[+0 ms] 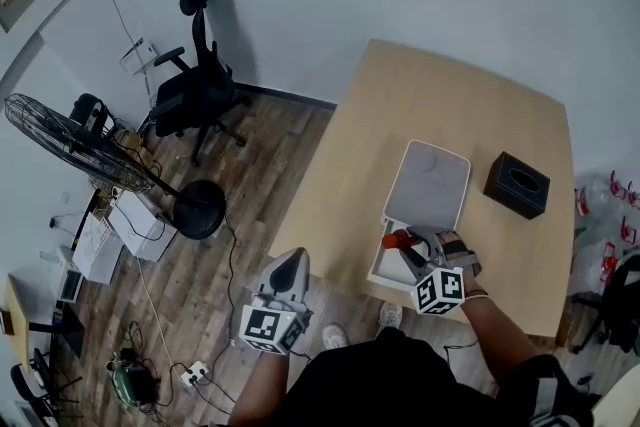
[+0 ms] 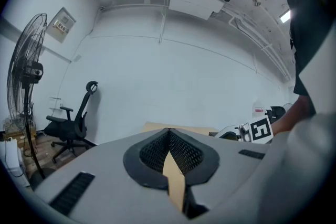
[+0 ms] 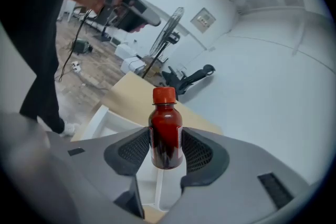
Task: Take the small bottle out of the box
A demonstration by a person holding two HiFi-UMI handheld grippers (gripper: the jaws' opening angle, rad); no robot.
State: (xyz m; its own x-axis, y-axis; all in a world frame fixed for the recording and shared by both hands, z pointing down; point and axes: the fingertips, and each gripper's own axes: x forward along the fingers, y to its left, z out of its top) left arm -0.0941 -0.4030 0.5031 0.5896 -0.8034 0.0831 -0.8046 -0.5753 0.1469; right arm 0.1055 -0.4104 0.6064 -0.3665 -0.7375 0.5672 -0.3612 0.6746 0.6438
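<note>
right claw point(image 3: 165, 140): clamps small bottle point(image 3: 166, 126) | box point(image 1: 381, 263): partly hidden behind claw

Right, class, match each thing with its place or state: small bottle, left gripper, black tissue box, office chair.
1 small bottle
2 left gripper
3 black tissue box
4 office chair

a on the wooden floor
b jaws shut, nothing between them
c on the table, apart from the white box
d clamped in the right gripper

Pairs: 1-d, 2-b, 3-c, 4-a
</note>
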